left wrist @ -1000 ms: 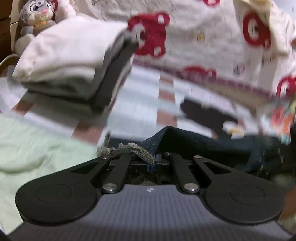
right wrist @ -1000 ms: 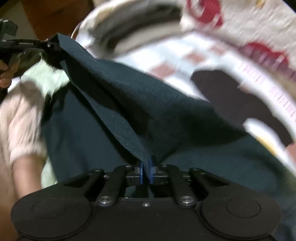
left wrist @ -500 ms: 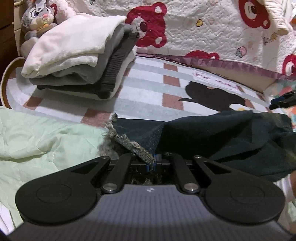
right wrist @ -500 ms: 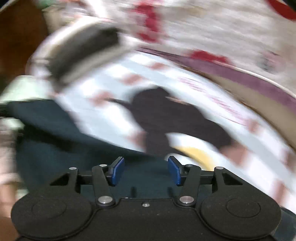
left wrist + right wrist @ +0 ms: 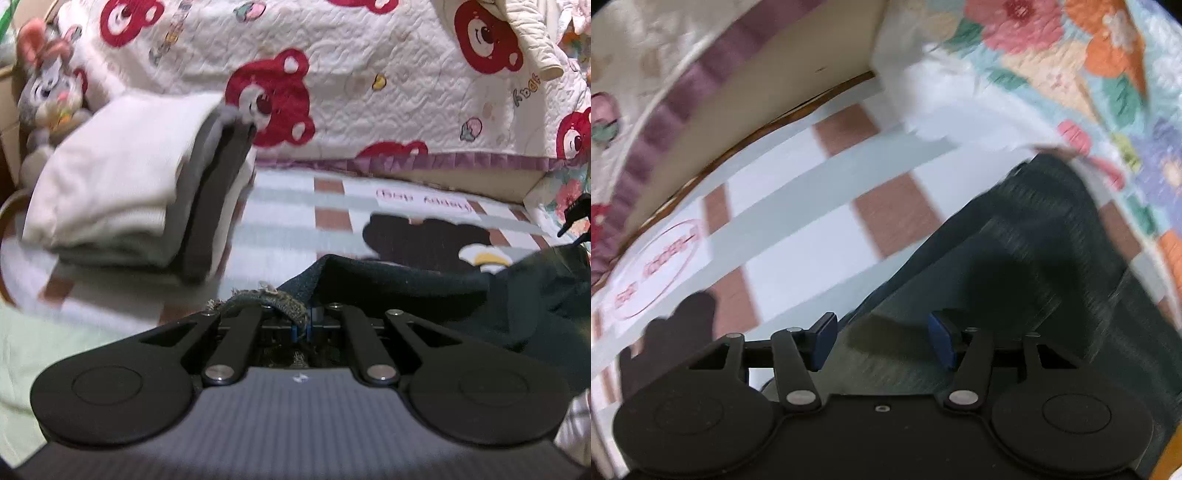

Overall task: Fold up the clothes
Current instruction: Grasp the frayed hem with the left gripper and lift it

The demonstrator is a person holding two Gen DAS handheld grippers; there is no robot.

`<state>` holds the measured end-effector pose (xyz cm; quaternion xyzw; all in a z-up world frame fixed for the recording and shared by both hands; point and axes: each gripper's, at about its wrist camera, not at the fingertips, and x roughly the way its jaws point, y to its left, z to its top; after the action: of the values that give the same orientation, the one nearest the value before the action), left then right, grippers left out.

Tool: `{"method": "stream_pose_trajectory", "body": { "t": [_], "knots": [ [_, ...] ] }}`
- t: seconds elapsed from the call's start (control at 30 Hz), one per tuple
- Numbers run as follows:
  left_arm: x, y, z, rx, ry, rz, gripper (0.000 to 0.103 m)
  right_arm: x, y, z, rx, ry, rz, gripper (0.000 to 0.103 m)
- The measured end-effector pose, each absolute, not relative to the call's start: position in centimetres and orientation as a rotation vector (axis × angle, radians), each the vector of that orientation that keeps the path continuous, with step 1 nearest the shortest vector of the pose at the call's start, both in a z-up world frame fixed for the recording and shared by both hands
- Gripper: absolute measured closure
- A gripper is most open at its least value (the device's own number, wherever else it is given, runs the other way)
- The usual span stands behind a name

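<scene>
Pinching the frayed hem of a dark garment (image 5: 424,291), the left hand-held gripper (image 5: 302,325) is needing steady tension while the right hand-held gripper (image 5: 882,341), spread wide at lower centre, is hovering over the cloth.

My left gripper (image 5: 302,325): jaws drawn fully together, blue pads pinching a frayed fabric edge, linkage arms folded inward. My right gripper (image 5: 882,341): jaws spread wide, blue pads (image 5: 823,341) well apart with nothing between them, tilted down over dark cloth.
</scene>
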<state>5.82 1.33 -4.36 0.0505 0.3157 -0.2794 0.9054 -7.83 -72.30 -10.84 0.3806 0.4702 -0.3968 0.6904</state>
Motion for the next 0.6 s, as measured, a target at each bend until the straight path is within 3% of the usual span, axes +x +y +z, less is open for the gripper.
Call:
{"method": "stream_pose_trajectory", "body": {
  "t": [0.3, 0.5, 0.6],
  "knots": [
    [10.8, -2.5, -3.8, 0.132, 0.606, -0.601, 0.099, -6.0, -77.4, -12.2, 0.293, 1.264, -1.045, 0.035],
    [13.8, -6.6, -3.7, 0.166, 0.551, -0.618, 0.100, -7.8, -80.3, -13.0, 0.529, 1.148, -0.924, 0.034],
    [14.0, -6.0, -3.8, 0.141, 0.548, -0.592, 0.100, -6.5, -79.0, -14.8, 0.422, 1.284, -0.829, 0.034]
  ]
}}
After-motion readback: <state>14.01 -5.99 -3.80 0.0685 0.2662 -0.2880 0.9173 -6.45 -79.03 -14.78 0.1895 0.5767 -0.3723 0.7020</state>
